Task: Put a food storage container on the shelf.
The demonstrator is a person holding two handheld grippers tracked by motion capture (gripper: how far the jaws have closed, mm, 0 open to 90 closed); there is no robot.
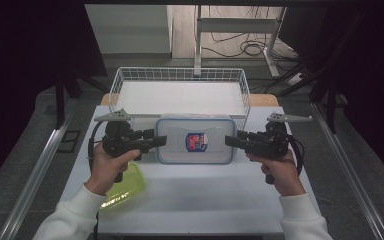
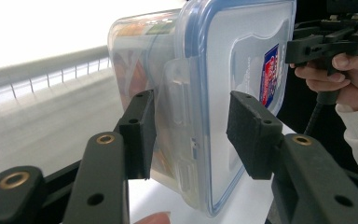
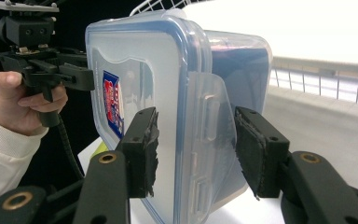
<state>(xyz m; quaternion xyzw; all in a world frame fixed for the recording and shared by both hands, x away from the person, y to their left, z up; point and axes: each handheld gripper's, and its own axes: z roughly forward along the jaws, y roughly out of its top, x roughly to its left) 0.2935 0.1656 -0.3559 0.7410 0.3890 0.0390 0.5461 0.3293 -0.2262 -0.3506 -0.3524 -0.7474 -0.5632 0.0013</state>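
Holding a clear box point(image 1: 196, 141) between two grippers, one at each short end.

Biggest is the white table point(image 1: 205, 195), and a wire basket point(image 1: 180, 80) sits at its far side. The clear box with a blue-edged lid and a red and blue sticker sits in the middle of the table, just near the basket. The left gripper point(image 1: 157, 141) is at the left end of the box. In the left gripper view its jaws are open partway, one on each side of the side clip point(image 2: 179, 107), and I cannot tell if they press on it. The right gripper point(image 1: 230, 141) is at the right end, with its jaws the same way around that clip point(image 3: 209, 126). A small green lid point(image 1: 127, 185) lies near the left hand point(image 1: 107, 167).
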